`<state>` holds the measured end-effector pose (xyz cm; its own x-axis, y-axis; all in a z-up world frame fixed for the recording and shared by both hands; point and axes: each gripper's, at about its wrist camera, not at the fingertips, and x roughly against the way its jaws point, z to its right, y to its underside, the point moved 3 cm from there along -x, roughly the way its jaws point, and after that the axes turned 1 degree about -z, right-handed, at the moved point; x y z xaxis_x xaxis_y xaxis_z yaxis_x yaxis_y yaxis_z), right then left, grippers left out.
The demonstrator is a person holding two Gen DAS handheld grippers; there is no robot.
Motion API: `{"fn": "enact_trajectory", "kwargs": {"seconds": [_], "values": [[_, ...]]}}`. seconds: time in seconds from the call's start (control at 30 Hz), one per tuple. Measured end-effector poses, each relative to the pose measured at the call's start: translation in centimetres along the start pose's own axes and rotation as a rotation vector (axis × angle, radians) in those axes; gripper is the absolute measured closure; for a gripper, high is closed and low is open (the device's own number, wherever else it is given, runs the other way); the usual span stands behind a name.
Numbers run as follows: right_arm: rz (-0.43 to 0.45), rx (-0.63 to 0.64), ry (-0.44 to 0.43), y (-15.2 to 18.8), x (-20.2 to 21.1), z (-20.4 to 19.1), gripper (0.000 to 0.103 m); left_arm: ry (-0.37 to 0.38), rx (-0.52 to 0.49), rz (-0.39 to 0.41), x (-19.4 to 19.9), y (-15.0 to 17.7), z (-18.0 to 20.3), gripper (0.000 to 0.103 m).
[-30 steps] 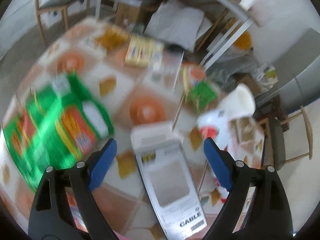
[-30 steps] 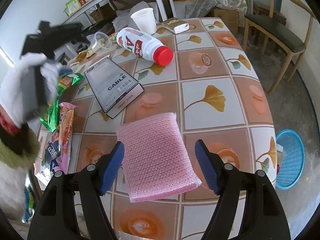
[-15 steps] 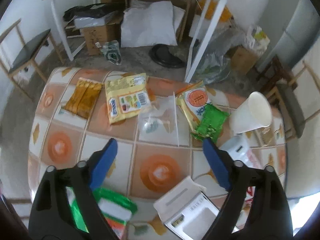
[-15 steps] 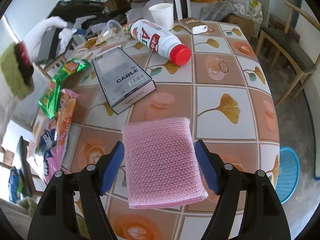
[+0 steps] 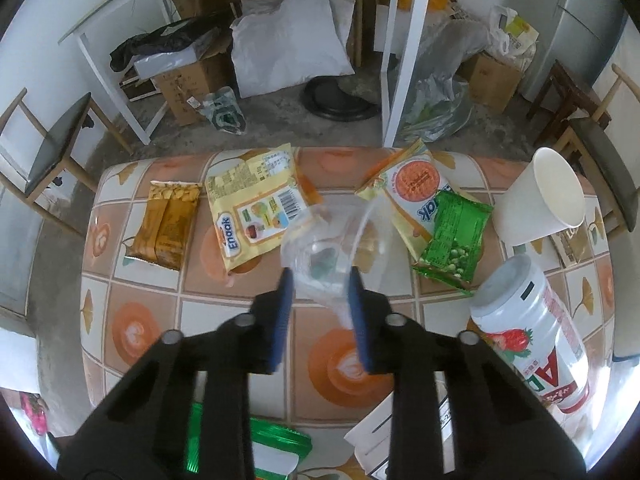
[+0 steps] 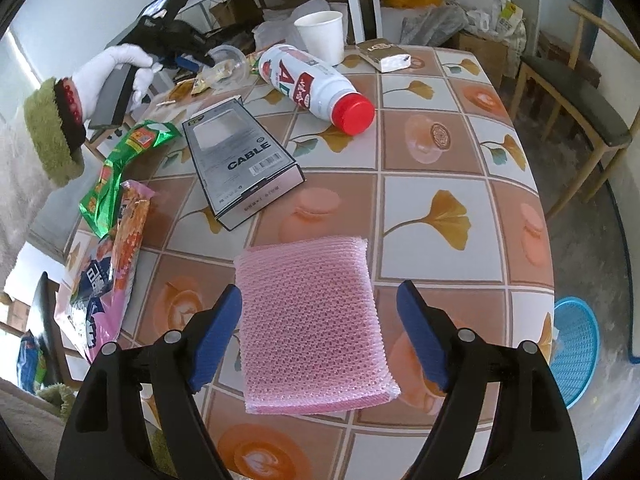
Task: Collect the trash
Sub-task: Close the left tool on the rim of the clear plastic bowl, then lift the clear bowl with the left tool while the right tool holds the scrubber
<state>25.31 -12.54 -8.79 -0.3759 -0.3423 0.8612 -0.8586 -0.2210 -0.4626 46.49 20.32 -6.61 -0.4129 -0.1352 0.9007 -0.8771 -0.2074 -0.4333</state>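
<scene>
- left gripper (image 5: 319, 276), frame centre: jaws have just been closing, now clenched on clear plastic cup (image 5: 334, 254), which lies on its side on the tiled table (image 5: 144, 300), between yellow snack bag (image 5: 256, 216) and green pea packet (image 5: 454, 240)
- right gripper (image 6: 320, 300), lower centre: released, jaws wide either side of pink sponge (image 6: 312, 320), right pad clear of it
- white bottle (image 5: 532, 328) at right edge

**Around the Room**

The table (image 6: 440, 152) has a cloth with orange squares and yellow leaves. A white shelf (image 5: 120, 32) stands behind it, with boxes (image 5: 180, 80) and a big white bag (image 5: 288, 40) on the floor below. Wooden chairs (image 6: 572, 100) sit at the sides. A blue basket (image 6: 576, 360) is on the floor near the table.
</scene>
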Motion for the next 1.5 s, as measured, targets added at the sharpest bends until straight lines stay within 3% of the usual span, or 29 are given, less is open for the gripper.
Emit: {"fn": "enact_trajectory", "kwargs": {"seconds": [0.2, 0.5, 0.83, 1.17, 1.5], "values": [[0.007, 0.012, -0.015, 0.2, 0.1, -0.2, 0.026, -0.004, -0.013, 0.022, 1.0, 1.1, -0.3, 0.099], [-0.005, 0.097, -0.012, 0.4, -0.4, -1.1, 0.021, 0.086, 0.035, 0.057, 3.8, 3.2, -1.2, 0.1], [-0.079, 0.208, 0.104, 1.8, -2.4, -2.1, 0.019, 0.2, 0.048, 0.109, 8.3, 5.1, -1.4, 0.1], [-0.087, 0.09, 0.096, 2.5, -2.2, 0.0, 0.022, 0.315, -0.027, 0.145, 13.3, 9.1, 1.1, 0.1], [0.021, -0.042, 0.056, 3.2, 2.4, 1.8, 0.022, 0.412, -0.13, 0.123, 16.3, 14.0, 6.0, 0.1]]}}
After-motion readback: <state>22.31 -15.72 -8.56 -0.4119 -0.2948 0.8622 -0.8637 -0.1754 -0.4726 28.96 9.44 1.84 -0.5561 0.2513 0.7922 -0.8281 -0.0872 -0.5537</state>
